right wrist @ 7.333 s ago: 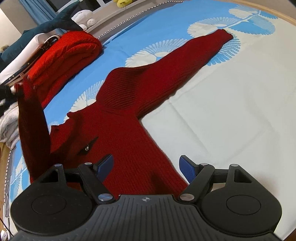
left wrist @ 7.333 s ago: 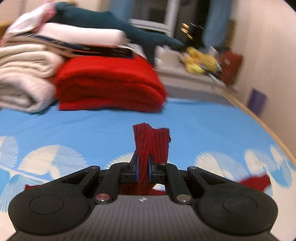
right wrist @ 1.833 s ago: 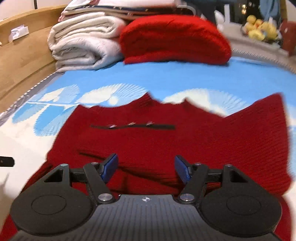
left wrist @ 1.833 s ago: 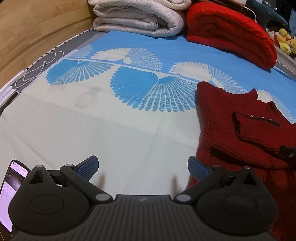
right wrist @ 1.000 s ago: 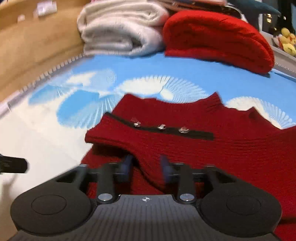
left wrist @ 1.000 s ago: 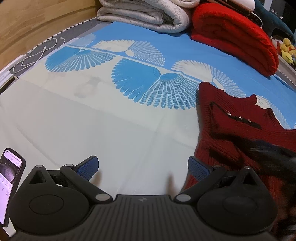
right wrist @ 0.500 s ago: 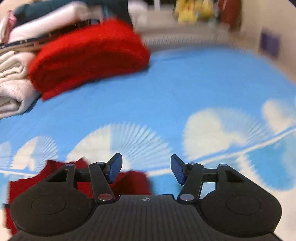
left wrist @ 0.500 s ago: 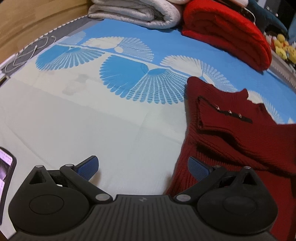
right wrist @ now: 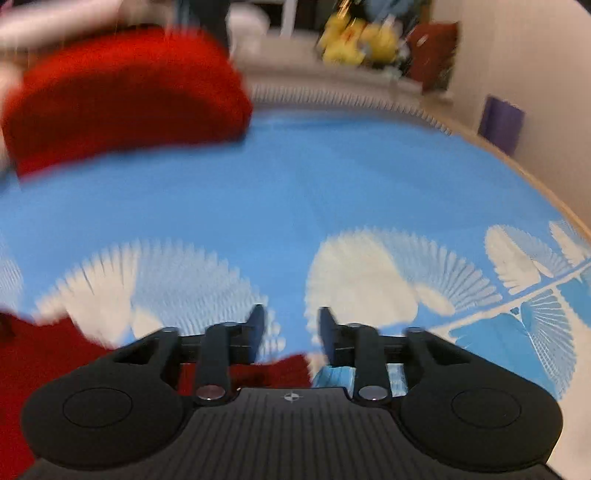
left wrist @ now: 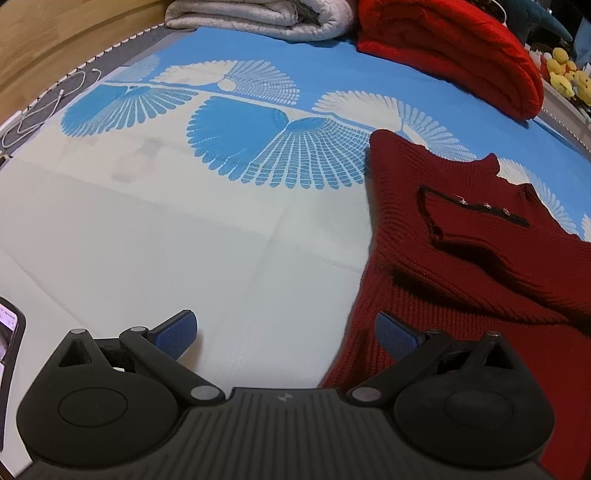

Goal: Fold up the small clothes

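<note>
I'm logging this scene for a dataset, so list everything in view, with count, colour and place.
Sweater: one, dark red, flat on the bed, one sleeve folded across its chest.
Bedsheet: one, blue and white fan print.
Folded blanket: one, bright red, far end.
Folded quilt: one, pale grey, beside the blanket.
Plush toys: several, yellow, beyond the bed.
Phone: one, black, left edge.
Cable: one, white, bed's left edge.
Left gripper: open, empty, at the sweater's edge.
Right gripper: narrowly open, empty, blurred.

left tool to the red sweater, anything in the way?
Nothing visible. The left tool is open above bare bedsheet, and the dark red sweater lies flat at its right fingertip. The folded red blanket sits far behind.
</note>
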Tool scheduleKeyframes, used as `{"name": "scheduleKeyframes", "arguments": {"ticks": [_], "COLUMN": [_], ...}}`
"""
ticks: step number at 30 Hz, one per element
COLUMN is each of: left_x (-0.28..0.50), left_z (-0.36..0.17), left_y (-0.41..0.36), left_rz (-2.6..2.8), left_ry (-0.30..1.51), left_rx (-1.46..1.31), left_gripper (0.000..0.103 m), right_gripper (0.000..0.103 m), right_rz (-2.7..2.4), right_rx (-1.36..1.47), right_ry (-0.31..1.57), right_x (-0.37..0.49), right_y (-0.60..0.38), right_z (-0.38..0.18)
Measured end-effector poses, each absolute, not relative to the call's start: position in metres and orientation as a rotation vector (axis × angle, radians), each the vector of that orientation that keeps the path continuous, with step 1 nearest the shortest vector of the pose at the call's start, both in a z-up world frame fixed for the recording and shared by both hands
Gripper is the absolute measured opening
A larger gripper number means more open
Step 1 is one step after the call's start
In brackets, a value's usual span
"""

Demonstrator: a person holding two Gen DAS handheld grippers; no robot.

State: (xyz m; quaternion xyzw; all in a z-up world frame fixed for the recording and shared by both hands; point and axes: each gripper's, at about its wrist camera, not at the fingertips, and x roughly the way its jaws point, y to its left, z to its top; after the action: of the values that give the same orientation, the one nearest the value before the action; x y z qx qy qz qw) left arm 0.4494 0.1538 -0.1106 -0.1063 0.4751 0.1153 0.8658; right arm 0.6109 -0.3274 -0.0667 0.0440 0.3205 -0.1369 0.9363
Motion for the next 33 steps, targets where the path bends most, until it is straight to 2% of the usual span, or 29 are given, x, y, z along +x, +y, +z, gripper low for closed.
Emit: {"name": "scheduleKeyframes", "arguments": {"ticks": [3, 5, 6, 10, 13, 15, 16, 20, 22, 25, 33], "left_x": [0.449, 0.448, 0.448, 0.449, 0.454, 0.455, 0.455, 0.452, 0.449, 0.442, 0.394], "left_z": [-0.109, -0.109, -0.109, -0.111, -0.117, -0.121, -0.122, -0.120, -0.118, -0.116, -0.131], "left_y": [0.155, 0.152, 0.151, 0.142, 0.136, 0.137, 0.137, 0.137, 0.134, 0.126, 0.107], "left_rz": [0.236, 0.231, 0.229, 0.223, 0.228, 0.221, 0.218, 0.182, 0.155, 0.101, -0.076], "left_ry": [0.994, 0.994, 0.994, 0.992, 1.008, 1.025, 1.028, 1.016, 1.006, 0.998, 1.029], "left_rx": [-0.246, -0.249, -0.247, -0.213, -0.178, -0.181, -0.182, -0.168, -0.149, -0.101, -0.021], "left_gripper": [0.103, 0.103, 0.103, 0.103, 0.103, 0.103, 0.103, 0.103, 0.103, 0.103, 0.103], "right_gripper": [0.047, 0.036, 0.035, 0.036, 0.036, 0.035, 0.038, 0.067, 0.073, 0.079, 0.082], "right_rz": [-0.305, -0.243, -0.189, -0.034, -0.081, -0.100, -0.091, -0.090, -0.091, -0.099, -0.063], "right_rx": [0.101, 0.078, 0.074, -0.051, -0.230, -0.188, -0.127, 0.030, 0.084, 0.138, 0.056], "right_ry": [0.676, 0.705, 0.721, 0.850, 0.759, 0.777, 0.783, 0.716, 0.693, 0.701, 0.877], "right_x": [0.586, 0.564, 0.554, 0.532, 0.525, 0.522, 0.519, 0.468, 0.430, 0.371, 0.270], "right_y": [-0.342, -0.339, -0.335, -0.293, -0.265, -0.266, -0.272, -0.290, -0.296, -0.302, -0.324], "right_z": [-0.056, -0.063, -0.069, -0.116, -0.132, -0.121, -0.113, -0.079, -0.067, -0.063, -0.097]}}
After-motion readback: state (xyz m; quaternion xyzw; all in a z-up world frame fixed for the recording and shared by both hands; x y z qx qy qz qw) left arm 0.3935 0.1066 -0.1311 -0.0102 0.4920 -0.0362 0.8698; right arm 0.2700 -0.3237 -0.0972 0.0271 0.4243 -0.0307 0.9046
